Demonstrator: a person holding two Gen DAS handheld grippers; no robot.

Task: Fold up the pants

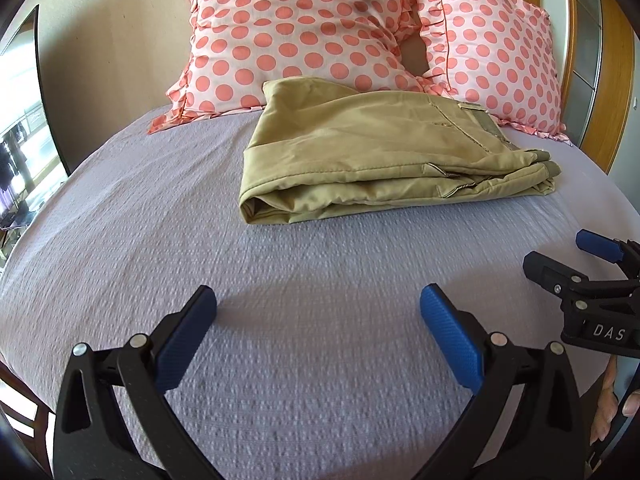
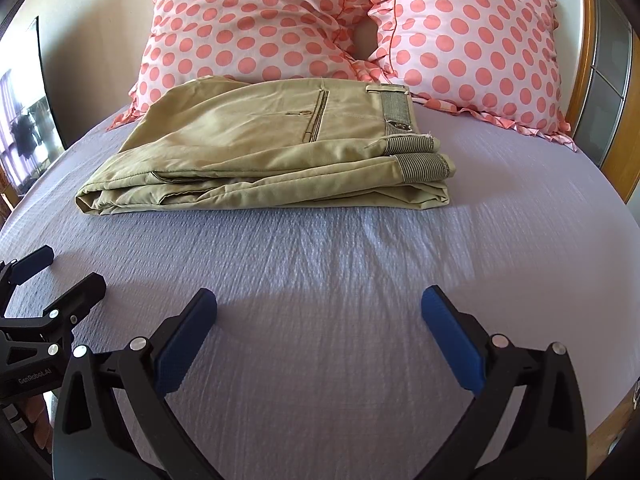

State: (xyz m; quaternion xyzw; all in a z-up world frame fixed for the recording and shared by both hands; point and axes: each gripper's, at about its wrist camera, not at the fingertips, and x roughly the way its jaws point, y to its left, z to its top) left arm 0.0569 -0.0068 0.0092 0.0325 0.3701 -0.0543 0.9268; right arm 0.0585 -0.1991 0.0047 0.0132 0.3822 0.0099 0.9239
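Khaki pants lie folded in a compact stack on the lilac bedspread, near the pillows; they also show in the right wrist view, waistband to the right. My left gripper is open and empty, hovering over bare bedspread well short of the pants. My right gripper is open and empty too, short of the pants. The right gripper also shows at the right edge of the left wrist view, and the left gripper at the left edge of the right wrist view.
Two pink polka-dot pillows lean against the wall behind the pants. A wooden headboard frame runs along the right. A dark-framed window or mirror is at the left past the bed's edge.
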